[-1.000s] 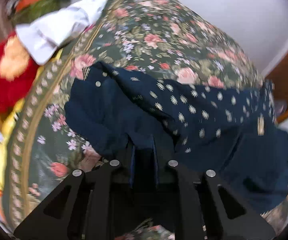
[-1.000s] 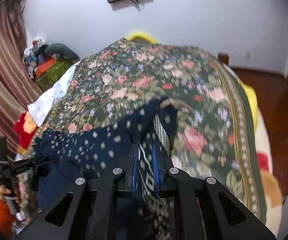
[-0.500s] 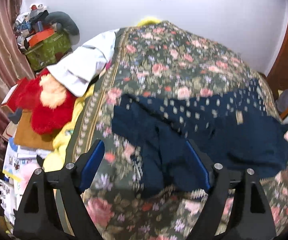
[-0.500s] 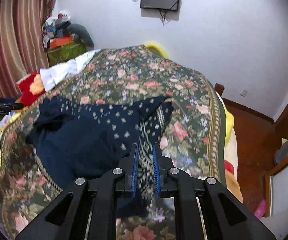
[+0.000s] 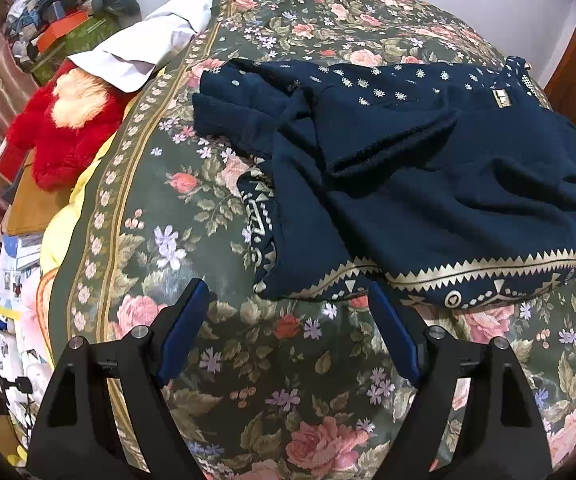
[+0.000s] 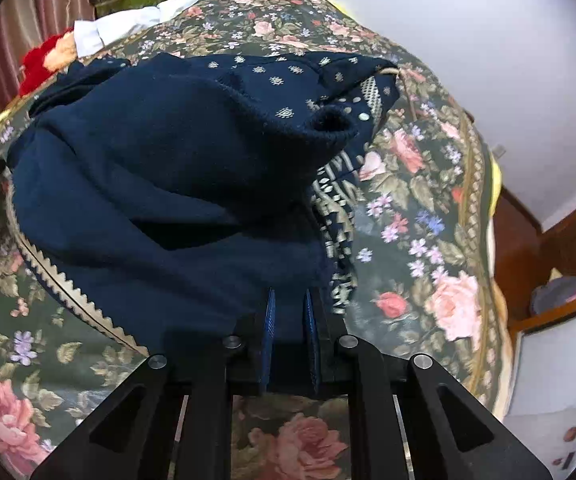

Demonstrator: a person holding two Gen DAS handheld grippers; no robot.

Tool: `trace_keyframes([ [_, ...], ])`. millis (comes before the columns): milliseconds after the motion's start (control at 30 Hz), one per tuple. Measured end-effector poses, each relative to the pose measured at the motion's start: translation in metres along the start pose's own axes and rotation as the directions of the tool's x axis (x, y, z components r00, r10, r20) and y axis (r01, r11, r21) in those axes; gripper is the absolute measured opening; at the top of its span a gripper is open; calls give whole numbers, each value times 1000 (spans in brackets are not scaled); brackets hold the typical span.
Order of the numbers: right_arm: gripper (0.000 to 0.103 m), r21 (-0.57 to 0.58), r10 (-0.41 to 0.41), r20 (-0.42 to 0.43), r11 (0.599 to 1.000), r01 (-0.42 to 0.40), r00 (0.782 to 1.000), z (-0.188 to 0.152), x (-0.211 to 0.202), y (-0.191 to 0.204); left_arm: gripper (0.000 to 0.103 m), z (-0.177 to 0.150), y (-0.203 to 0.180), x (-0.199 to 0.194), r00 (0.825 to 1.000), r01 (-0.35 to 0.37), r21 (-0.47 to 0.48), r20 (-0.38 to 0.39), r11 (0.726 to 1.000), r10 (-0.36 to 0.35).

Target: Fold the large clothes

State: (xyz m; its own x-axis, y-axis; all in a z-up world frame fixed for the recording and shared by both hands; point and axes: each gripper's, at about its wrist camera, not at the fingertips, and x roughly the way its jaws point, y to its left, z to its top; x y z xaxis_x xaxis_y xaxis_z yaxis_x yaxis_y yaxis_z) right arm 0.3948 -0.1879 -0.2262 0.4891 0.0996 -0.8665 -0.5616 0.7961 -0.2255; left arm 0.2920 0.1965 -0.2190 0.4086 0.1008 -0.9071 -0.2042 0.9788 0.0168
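Observation:
A large navy garment (image 5: pixel 428 168) with small gold motifs and a gold zigzag hem lies folded over itself on the floral bedspread (image 5: pixel 215 248). My left gripper (image 5: pixel 288 320) is open and empty, just short of the garment's hem. In the right wrist view the same garment (image 6: pixel 159 184) lies bunched in front of me. My right gripper (image 6: pixel 290 312) is shut on the garment's near edge, with navy cloth between the blue pads.
A white cloth (image 5: pixel 147 48) and a red plush toy (image 5: pixel 67 120) lie at the bed's left edge. Boxes and clutter (image 5: pixel 59 28) are stacked in the far left corner. A wooden floor (image 6: pixel 520 240) and a white wall (image 6: pixel 488 40) lie to the right.
My left gripper let go of the garment, opened and drew back toward the near side of the bed. My right gripper stayed shut on the cloth and carried it lower, close over the garment.

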Motion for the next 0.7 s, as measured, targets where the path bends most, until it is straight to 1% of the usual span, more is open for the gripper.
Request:
trace_keyframes([
  [67,12,-17,-105,-4,994,105,994,-2,4,-3,81,5,0,-1,1000,-4,0,13,1000,4],
  [100,18,-14,-103,-5,995,103,995,-3,4,-5,81,7,0,-1,1000,-3,-1,21,1000,3],
  [133,21,12,-82,-3,997,82,997,-3,4,-12,81,10,0,-2,1000,0,-3,29,1000,1],
  [200,32,72,-45,5,996,44,999,-4,1,-26,81,13,-1,-3,999,11,-4,47,1000,-10],
  [233,36,86,-37,9,996,36,999,-3,-1,-30,81,16,-1,-2,999,13,-1,52,1000,-13],
  [300,53,108,-37,39,994,33,999,-1,-6,-38,81,21,-3,2,999,8,6,50,1000,-8],
  [367,62,115,-62,67,992,54,996,4,-9,-42,81,26,-6,6,999,-1,17,47,1000,0],
  [400,62,115,-65,79,992,55,995,5,-10,-43,81,28,-7,7,999,-4,23,50,1000,3],
  [433,62,127,-47,96,991,35,994,9,-11,-47,81,32,-10,8,998,-9,31,58,999,7],
  [500,62,166,38,138,984,-61,990,14,-16,-52,81,36,-13,7,997,-15,45,78,999,11],
  [533,62,189,92,169,974,-124,981,18,-19,-54,81,38,-15,6,996,-17,55,88,998,12],
  [633,62,212,199,227,945,-248,953,30,-23,-56,81,47,-21,10,994,-28,87,104,996,19],
  [700,62,208,249,233,932,-298,940,40,-17,-52,81,55,-25,17,993,-55,101,106,993,45],
])
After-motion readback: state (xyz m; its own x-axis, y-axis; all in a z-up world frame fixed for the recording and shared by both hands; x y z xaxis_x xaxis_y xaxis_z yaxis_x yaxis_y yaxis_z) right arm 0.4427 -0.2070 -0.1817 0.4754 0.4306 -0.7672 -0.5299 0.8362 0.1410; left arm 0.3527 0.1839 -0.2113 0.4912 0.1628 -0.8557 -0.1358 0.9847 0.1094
